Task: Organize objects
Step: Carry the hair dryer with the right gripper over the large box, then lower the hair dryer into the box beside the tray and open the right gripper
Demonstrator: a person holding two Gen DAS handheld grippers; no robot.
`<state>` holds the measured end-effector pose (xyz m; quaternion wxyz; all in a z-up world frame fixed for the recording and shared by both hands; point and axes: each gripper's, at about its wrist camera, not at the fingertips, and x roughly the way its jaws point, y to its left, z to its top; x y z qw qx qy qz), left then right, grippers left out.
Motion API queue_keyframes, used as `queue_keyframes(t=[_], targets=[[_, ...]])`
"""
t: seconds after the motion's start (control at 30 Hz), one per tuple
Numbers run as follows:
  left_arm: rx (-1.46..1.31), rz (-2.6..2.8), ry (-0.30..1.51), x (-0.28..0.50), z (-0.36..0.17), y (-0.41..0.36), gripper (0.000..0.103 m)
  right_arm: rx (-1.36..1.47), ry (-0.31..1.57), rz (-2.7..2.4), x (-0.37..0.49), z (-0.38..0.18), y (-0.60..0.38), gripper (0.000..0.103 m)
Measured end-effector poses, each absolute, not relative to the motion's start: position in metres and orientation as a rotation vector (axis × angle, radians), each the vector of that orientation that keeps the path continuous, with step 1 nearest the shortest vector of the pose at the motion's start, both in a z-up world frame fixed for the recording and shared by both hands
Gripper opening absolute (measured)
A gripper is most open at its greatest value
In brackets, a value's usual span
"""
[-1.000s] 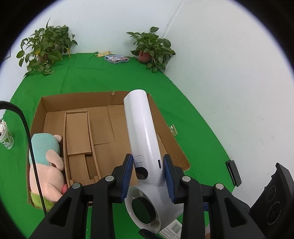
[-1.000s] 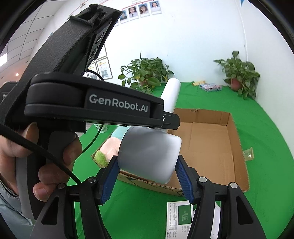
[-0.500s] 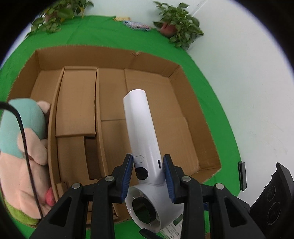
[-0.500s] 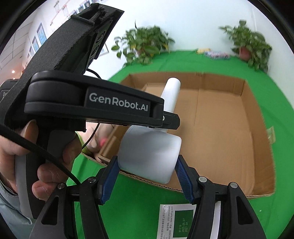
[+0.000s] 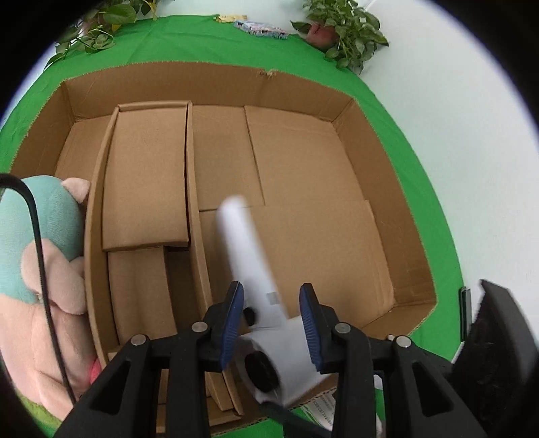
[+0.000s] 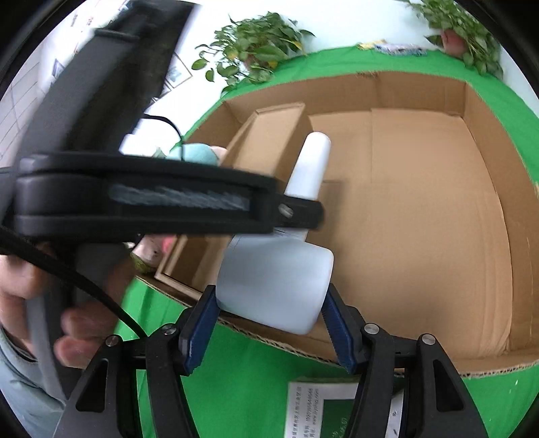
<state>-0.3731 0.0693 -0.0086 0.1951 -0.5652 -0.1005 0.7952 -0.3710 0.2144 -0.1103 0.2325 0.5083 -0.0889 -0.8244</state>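
Observation:
A white hair dryer [image 5: 249, 269] hangs over the near edge of an open cardboard box [image 5: 337, 188]. My left gripper [image 5: 271, 323] has its blue pads spread apart, no longer touching the blurred, tilted handle. My right gripper [image 6: 269, 323] is shut on the dryer's barrel [image 6: 276, 286], holding it above the box's near wall [image 6: 387, 350]. The handle [image 6: 311, 165] points into the box. The left gripper body [image 6: 145, 198] crosses the right wrist view.
A pink and teal plush toy [image 5: 40, 269] lies in the box's left compartment, beside a cardboard divider [image 5: 97, 236]. A green cloth [image 5: 421, 151] covers the table. Potted plants [image 5: 343, 30] stand at the back. A printed leaflet [image 6: 320, 407] lies near the box.
Both grippers moved the dryer forward and down over the box. The left gripper's jaws have opened off the handle, and the dryer has tilted left.

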Motion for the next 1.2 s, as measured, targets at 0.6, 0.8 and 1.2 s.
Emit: queue_keyframes(t=[0.6,0.8,1.2], targets=[[-1.56,2.505,-0.17,-0.293,-0.006,-0.001,0.033,1.431,-0.29,-2.175,-0.363,-0.1,0.212,0.06],[-1.57,2.491,-0.206,-0.289,-0.013,0.007,0.033,1.441,-0.227,-2.198,-0.362,-0.11,0.208,0.035],[-1.511,2.594,-0.179,-0.282,-0.007,0.01,0.033,1.365,-0.019,-2.473,-0.352,-0.097,0.211,0.071]])
